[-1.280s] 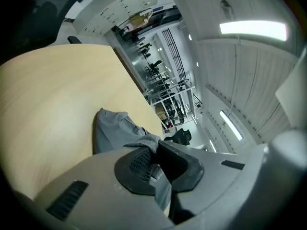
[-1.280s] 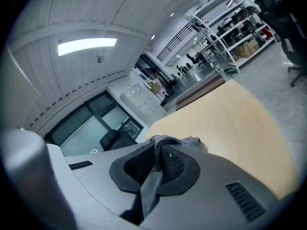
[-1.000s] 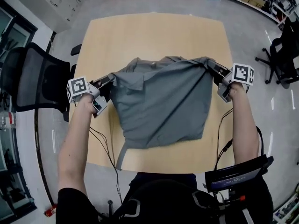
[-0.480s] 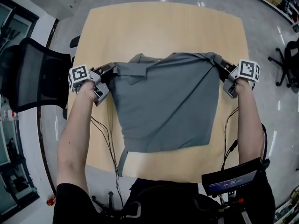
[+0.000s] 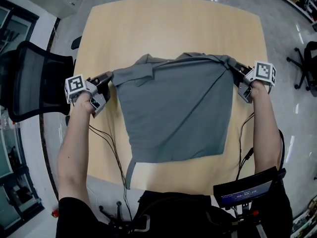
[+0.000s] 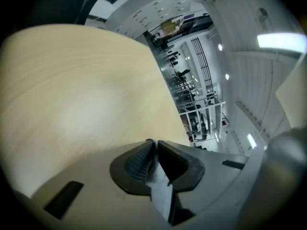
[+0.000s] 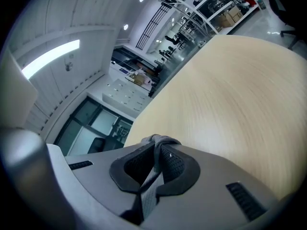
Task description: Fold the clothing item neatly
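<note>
A grey collared shirt (image 5: 173, 113) lies spread on the light wooden table (image 5: 173, 29), its hem toward me and its top edge stretched between my hands. My left gripper (image 5: 108, 77) pinches the shirt's left top corner. In the left gripper view a strip of grey cloth (image 6: 158, 181) sits between the pads of that gripper (image 6: 155, 145), whose jaws have just been opening a little. My right gripper (image 5: 234, 66) is shut on the right top corner. In the right gripper view a bunch of cloth (image 7: 160, 139) shows at the tips of that gripper (image 7: 157, 145).
A black office chair (image 5: 29, 78) stands at the table's left edge and another chair (image 5: 309, 58) at far right. Cables (image 5: 111, 152) hang from my left gripper over the table's front edge. A small screen (image 5: 245, 191) sits near my right elbow. A shirt strip (image 5: 130, 170) dangles off the front edge.
Both grippers have come down toward the table with the shirt's top corners. The left gripper has moved outward to the left, and the shirt now lies wider and flatter.
</note>
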{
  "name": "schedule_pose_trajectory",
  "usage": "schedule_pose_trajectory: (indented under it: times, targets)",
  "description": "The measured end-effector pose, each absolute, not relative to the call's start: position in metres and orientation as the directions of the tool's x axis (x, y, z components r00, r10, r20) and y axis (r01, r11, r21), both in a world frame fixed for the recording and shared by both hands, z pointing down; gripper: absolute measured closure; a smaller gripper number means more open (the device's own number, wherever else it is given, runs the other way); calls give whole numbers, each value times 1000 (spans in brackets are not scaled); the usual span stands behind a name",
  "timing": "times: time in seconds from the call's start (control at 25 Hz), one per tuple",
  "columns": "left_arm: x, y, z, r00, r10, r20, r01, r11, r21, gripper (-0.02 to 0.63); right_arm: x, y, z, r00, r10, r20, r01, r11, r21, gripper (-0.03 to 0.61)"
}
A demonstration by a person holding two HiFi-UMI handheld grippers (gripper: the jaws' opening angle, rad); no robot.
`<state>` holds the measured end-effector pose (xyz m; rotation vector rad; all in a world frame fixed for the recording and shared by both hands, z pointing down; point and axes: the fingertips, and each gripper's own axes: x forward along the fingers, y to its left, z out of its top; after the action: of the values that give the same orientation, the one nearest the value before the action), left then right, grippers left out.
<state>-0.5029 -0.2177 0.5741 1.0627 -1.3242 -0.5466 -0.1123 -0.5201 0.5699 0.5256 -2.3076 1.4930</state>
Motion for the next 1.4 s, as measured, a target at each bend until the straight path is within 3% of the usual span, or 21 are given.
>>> schedule_pose_trajectory:
  times: [0.08, 0.2, 0.32, 0.4, 0.48, 0.64, 0.8, 1.0, 1.2, 1.32, 1.4]
  targets:
    - [-521, -206, 581, 152, -814, 561, -297, 504, 811, 598, -111, -521, 570, -874, -122, 470, -480, 368, -796, 555]
    - [-529, -206, 569, 112, -837, 535, -332, 476, 814, 598, -111, -518, 567, -874, -122, 470, -481, 353, -803, 554]
    - [-498, -224, 543, 204, -861, 466, -435, 347, 831, 598, -113, -515, 554, -889, -122, 442, -454, 370, -810, 536]
    - [-459, -237, 528, 291, -844, 450, -544, 241, 804, 598, -108, -514, 544, -895, -128, 426, -440, 396, -806, 447]
    - [-421, -249, 516, 344, -822, 455, -656, 136, 742, 598, -96, -515, 535, -889, -150, 433, -454, 418, -787, 411]
    - [-377, -260, 516, 382, -802, 459, -759, 11, 651, 598, -75, -514, 527, -865, -192, 463, -495, 475, -728, 407]
    - [-350, -261, 547, 410, -696, 590, -840, -35, 542, 600, -86, -490, 510, -887, -158, 434, -441, 569, -694, 408]
    - [-341, -266, 580, 320, -541, 778, -947, -158, 280, 598, -117, -453, 482, -942, -44, 333, -272, 681, -679, 408]
    - [-347, -272, 592, 276, -517, 810, -958, -212, 192, 599, -134, -427, 490, -896, -9, 444, -290, 769, -570, 408]
    - [-356, -267, 597, 216, -512, 832, -969, -218, 117, 599, -168, -397, 494, -852, 52, 520, -194, 893, -407, 408]
    - [-365, -266, 602, 166, -496, 852, -972, -230, 56, 599, -187, -381, 492, -853, 81, 516, -149, 909, -389, 408]
